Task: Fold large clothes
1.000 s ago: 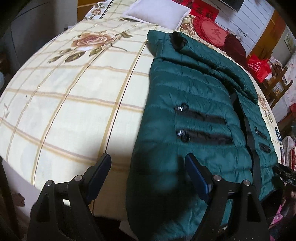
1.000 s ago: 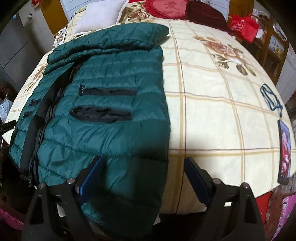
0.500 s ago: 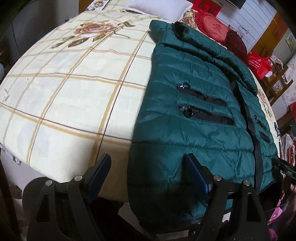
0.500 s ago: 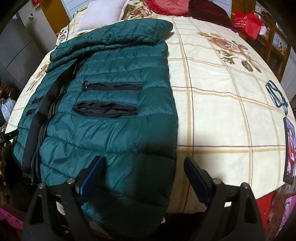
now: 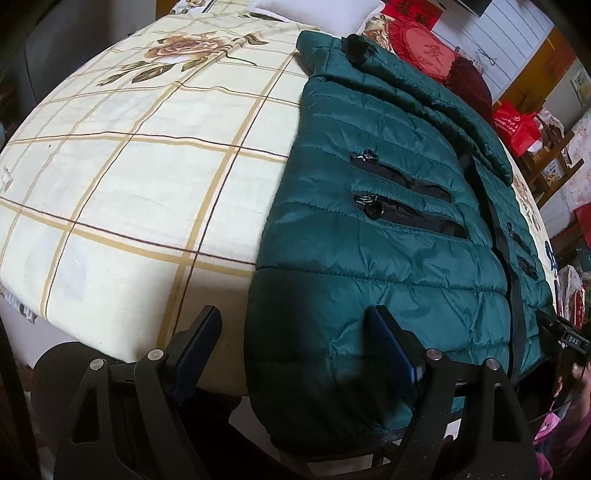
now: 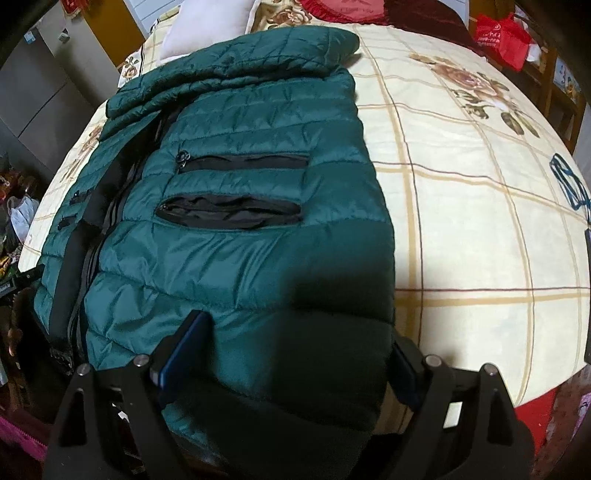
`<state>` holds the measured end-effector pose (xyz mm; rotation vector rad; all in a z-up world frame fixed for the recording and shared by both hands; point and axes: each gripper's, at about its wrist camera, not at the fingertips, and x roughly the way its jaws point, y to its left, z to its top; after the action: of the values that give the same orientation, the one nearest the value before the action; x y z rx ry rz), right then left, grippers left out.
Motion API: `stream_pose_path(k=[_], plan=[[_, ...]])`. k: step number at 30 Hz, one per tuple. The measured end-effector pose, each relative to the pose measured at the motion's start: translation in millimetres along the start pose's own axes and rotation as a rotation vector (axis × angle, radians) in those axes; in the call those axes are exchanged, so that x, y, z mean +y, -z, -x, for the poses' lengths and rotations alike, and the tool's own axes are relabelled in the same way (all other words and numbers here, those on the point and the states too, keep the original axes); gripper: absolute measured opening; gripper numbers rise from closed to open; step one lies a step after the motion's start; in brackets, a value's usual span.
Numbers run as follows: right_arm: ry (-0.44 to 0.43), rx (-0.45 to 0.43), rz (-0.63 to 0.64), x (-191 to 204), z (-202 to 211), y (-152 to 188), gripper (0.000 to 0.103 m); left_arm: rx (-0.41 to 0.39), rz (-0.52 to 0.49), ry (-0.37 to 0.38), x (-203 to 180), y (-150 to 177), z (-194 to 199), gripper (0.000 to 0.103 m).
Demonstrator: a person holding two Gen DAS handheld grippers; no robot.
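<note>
Gripping: hem corners of the green jacket [image 5: 369, 266] on the bed [image 5: 129, 192], judged next.
Left gripper [image 5: 295, 343]: jaws wide, empty; corner at 6 o'clock.
Right gripper [image 6: 299, 354]: jaws wide, straddling hem, unpinched.
Advice: bite deep; padding looked slippery.

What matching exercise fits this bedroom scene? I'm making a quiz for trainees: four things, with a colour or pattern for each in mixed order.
Things:
1. puffer jacket
2. bedsheet
3. pillow
4. shopping bag

Descriptions:
A. red
B. dark green, quilted
C. plain white
D. cream with brown checks and roses

Pairs: 1-B, 2-D, 3-C, 4-A
</note>
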<state>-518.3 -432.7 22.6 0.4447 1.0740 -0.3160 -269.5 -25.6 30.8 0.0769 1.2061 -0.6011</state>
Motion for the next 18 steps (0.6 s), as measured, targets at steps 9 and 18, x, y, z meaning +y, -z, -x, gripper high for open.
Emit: stream_pose_path(k=[9, 18], plan=[[0.039, -0.066, 0.139, 17, 11, 3, 0.041, 0.008, -0.027, 0.008, -10, 6, 0, 0.075], [0.065, -0.077, 0.163, 10, 20, 3, 0.022, 0.008, -0.043, 0.004, -15, 8, -1, 0.075]])
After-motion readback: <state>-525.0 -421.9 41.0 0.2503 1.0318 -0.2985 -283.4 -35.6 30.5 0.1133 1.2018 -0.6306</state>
